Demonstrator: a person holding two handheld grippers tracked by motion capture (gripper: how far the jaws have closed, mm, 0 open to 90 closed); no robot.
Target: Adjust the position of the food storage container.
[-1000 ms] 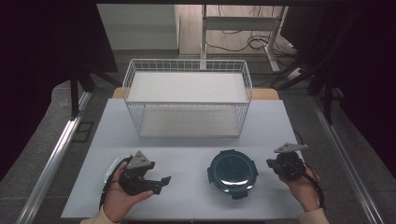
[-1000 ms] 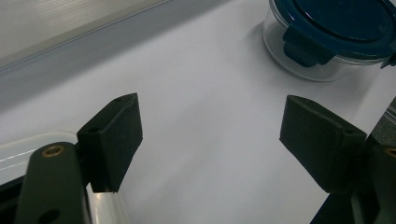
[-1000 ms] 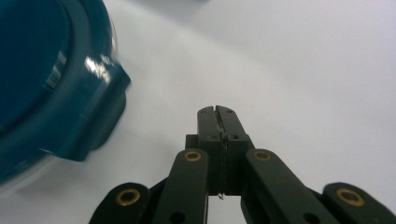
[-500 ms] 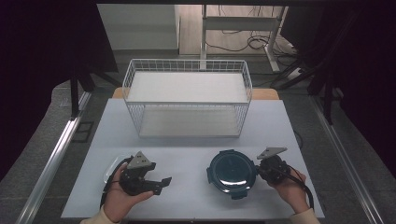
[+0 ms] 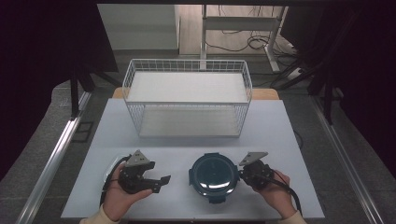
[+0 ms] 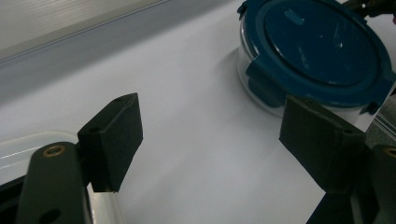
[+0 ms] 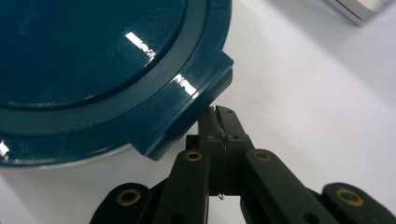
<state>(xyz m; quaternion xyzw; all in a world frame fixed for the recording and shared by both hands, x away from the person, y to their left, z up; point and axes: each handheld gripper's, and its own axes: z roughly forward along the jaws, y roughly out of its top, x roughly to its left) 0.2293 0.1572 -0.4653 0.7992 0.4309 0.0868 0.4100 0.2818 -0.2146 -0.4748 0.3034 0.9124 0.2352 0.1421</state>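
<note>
wire basket (image 5: 187,100) on white table (image 5: 289,140)

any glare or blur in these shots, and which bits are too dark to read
High view: dark surround on both sides is unreadable, while the white table is evenly lit. Right gripper view: bright streaks of glare on the round dark-blue plastic container lid, and the shut right gripper is sharp. Left gripper view: soft sheen on the lid, and the near open left gripper looks slightly soft.

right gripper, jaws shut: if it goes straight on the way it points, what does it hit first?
Most likely the dark blue lid's side latch tab; the right gripper's shut tips sit just under it, though contact is unclear.
</note>
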